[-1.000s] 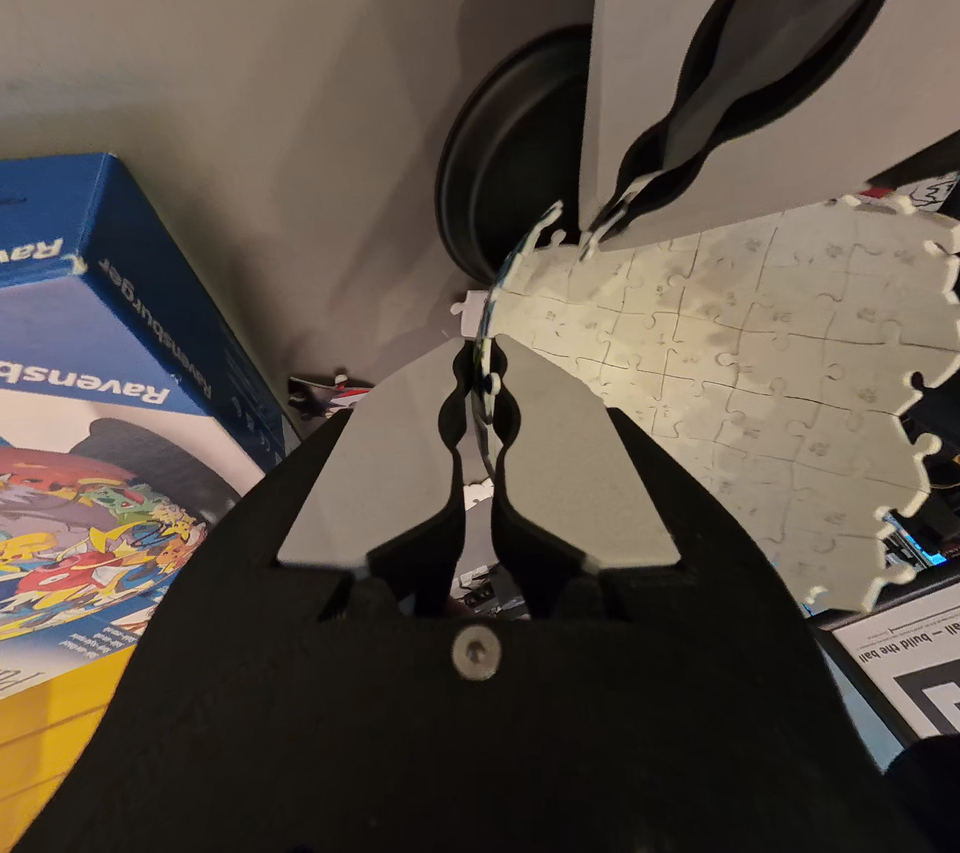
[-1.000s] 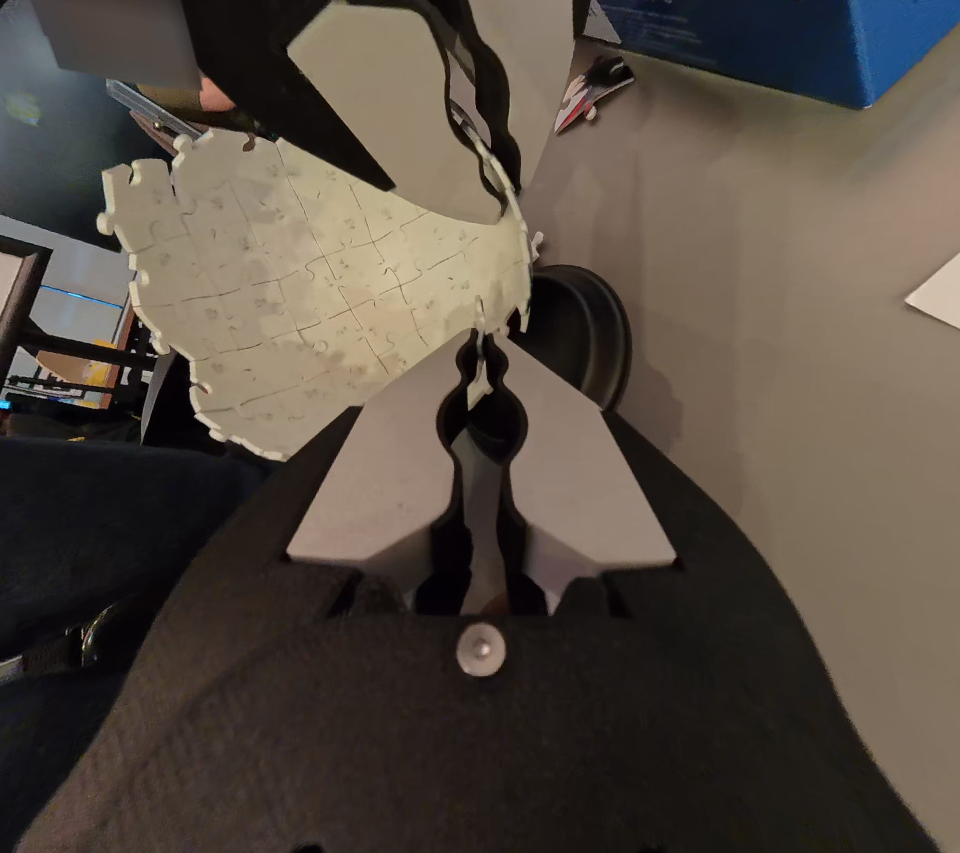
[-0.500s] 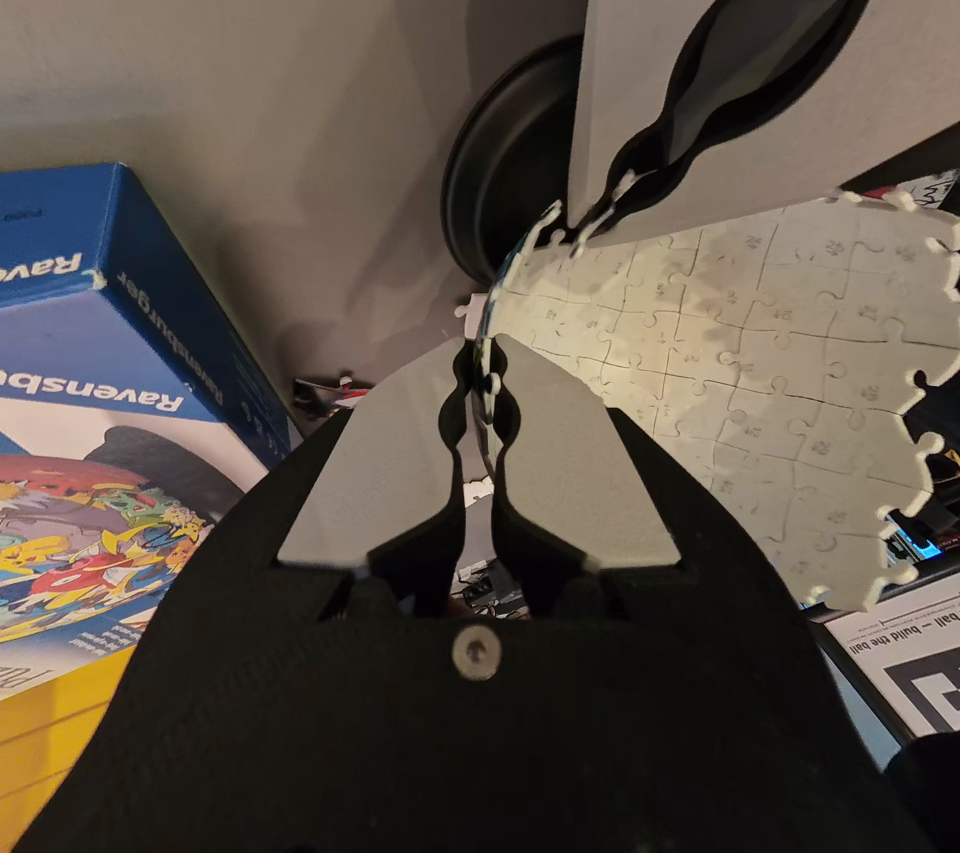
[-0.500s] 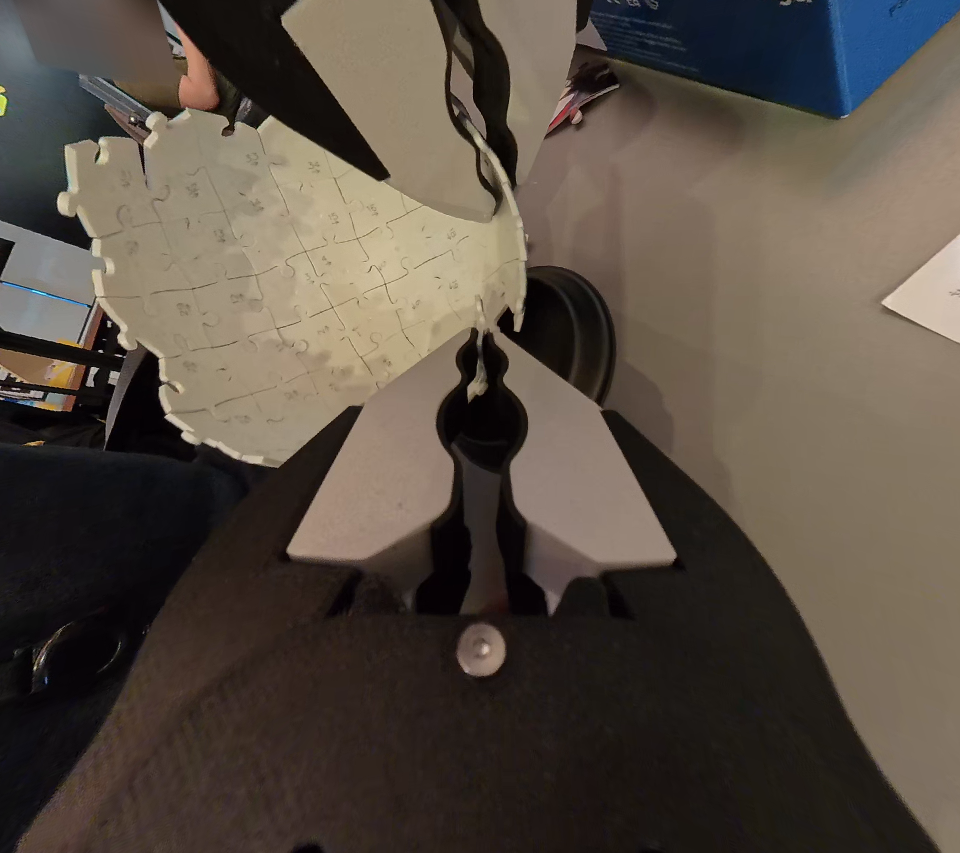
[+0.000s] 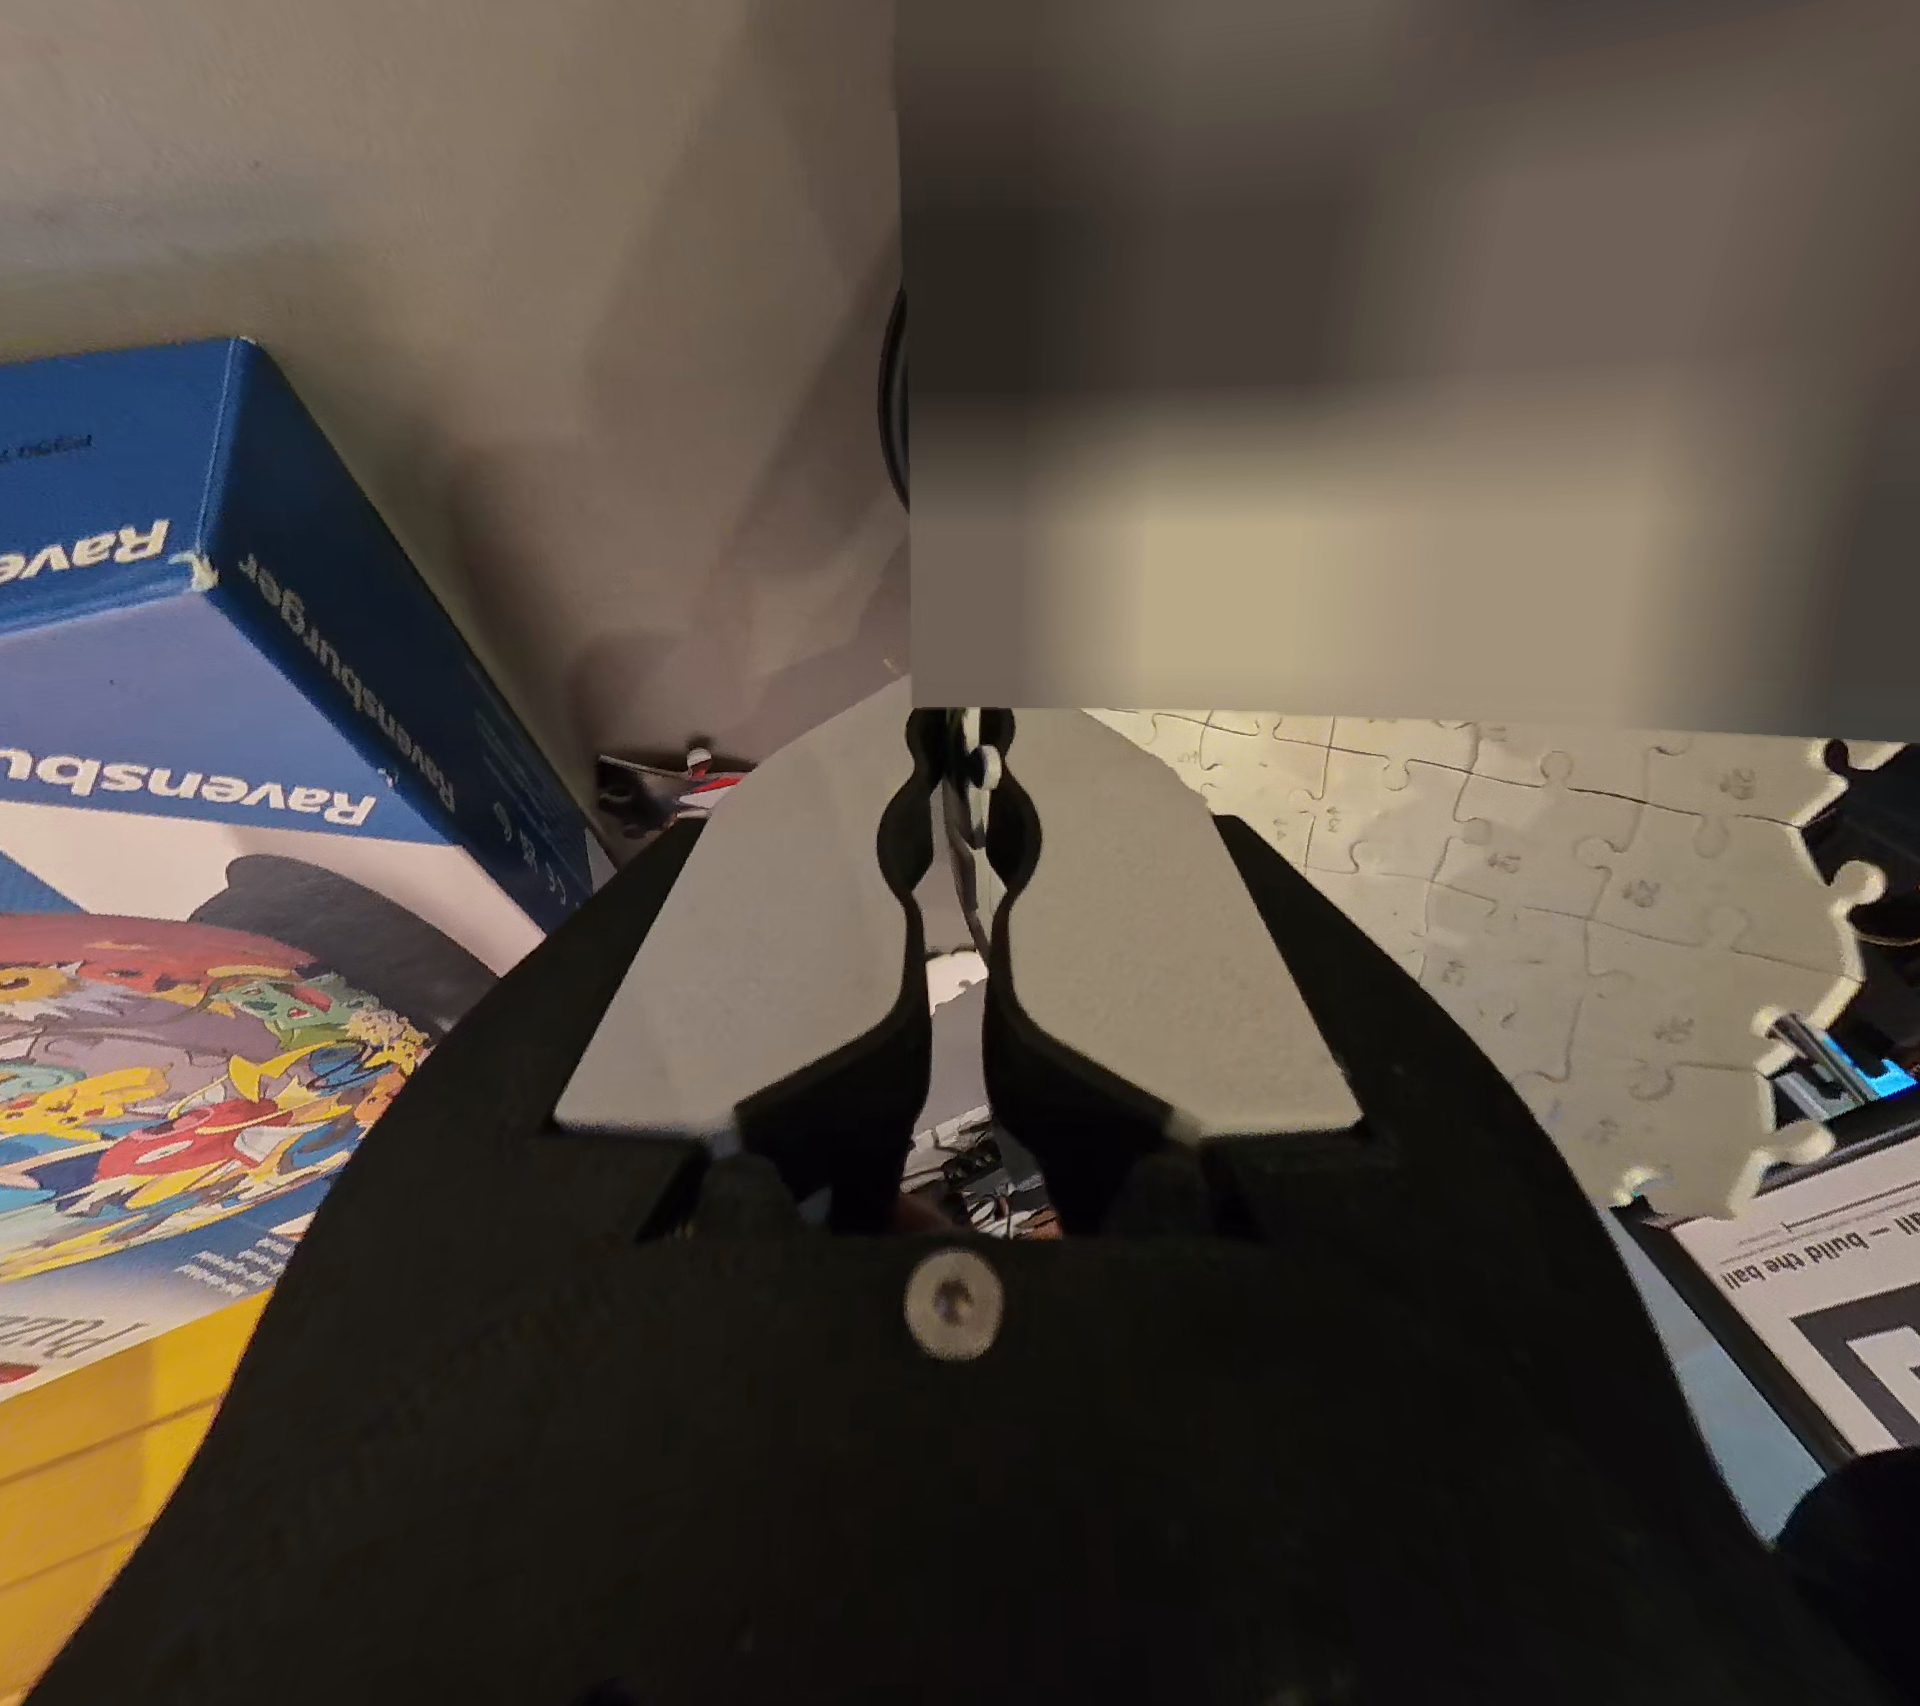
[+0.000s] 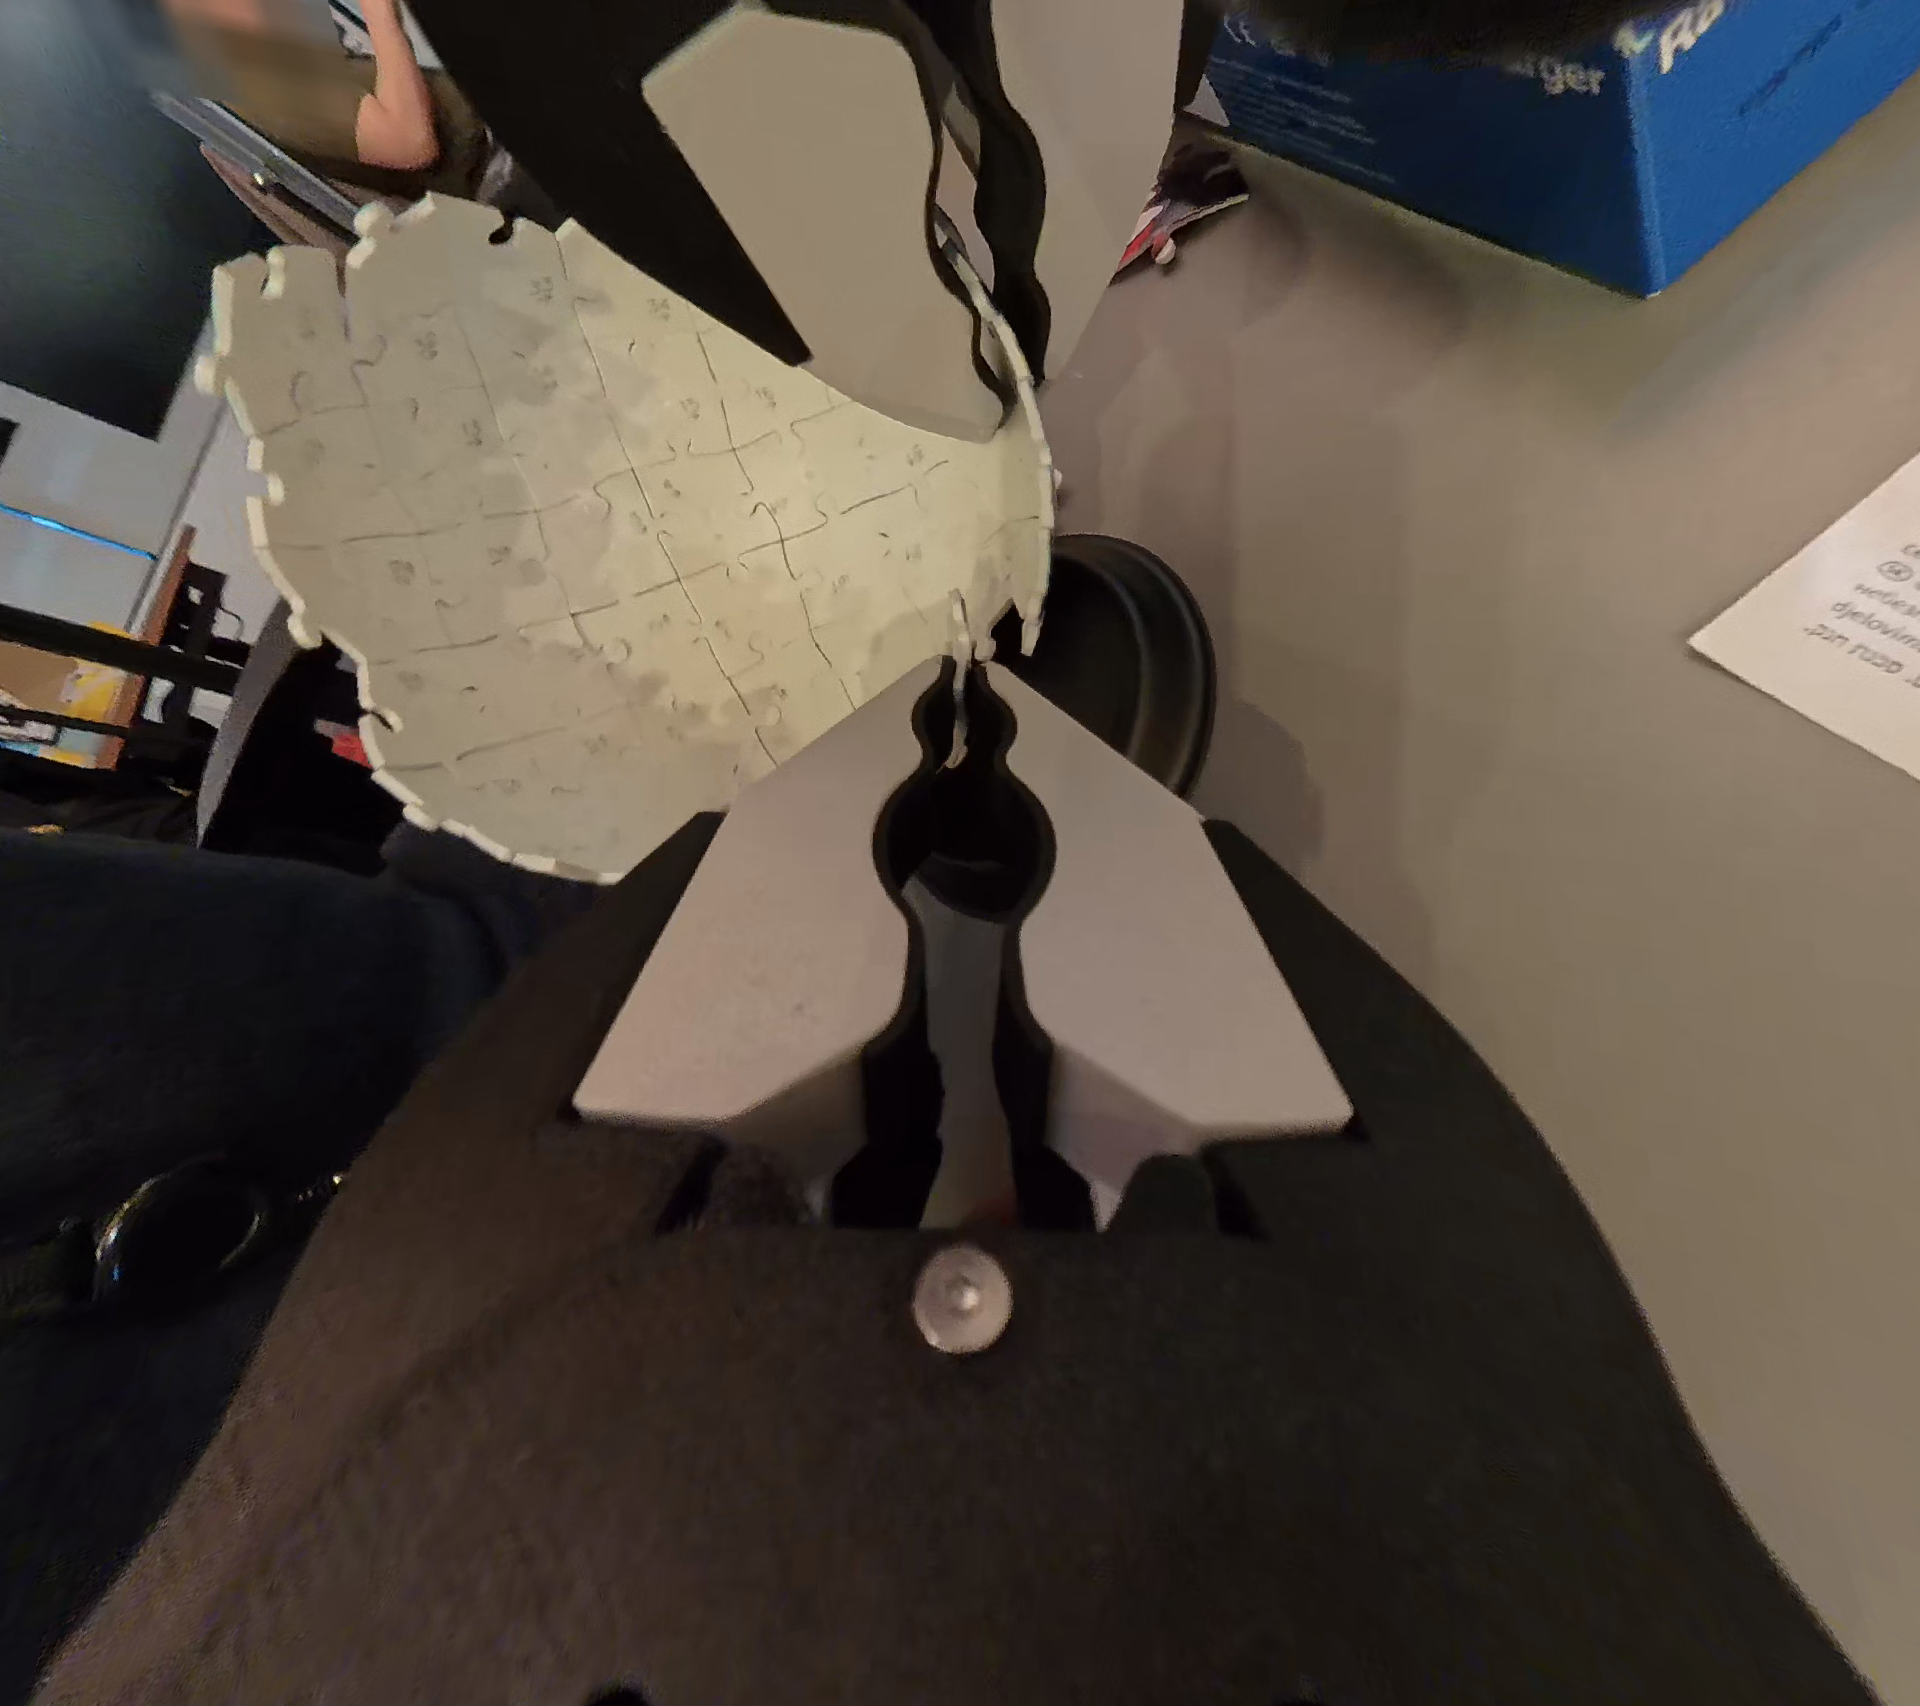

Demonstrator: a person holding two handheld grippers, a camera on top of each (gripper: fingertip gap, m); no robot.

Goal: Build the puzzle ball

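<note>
The partly built puzzle ball is a curved white shell (image 6: pixel 571 534) seen from its numbered inner side, held up off the table. It also shows in the left wrist view (image 5: pixel 1558 908). My left gripper (image 5: pixel 961 742) is shut on the shell's rim; in the right wrist view it comes in from above (image 6: pixel 997 347). My right gripper (image 6: pixel 961 706) is shut on a white puzzle piece (image 6: pixel 964 669) at the lower rim of the shell. I cannot tell whether the piece is locked in. A blurred patch hides the upper right of the left wrist view.
A black round stand (image 6: pixel 1143 648) sits on the grey table (image 6: pixel 1455 825) behind the shell. A blue puzzle box (image 5: pixel 208 721) lies at the left, also in the right wrist view (image 6: pixel 1558 129). A loose coloured piece (image 6: pixel 1184 202) lies by it. Paper sheets (image 6: pixel 1829 617) (image 5: pixel 1818 1293) lie near the edges.
Both grippers keep their hold. The shell has tilted and shifted slightly between them. In the right wrist view the left gripper's body has come closer and covers more of the blue box.
</note>
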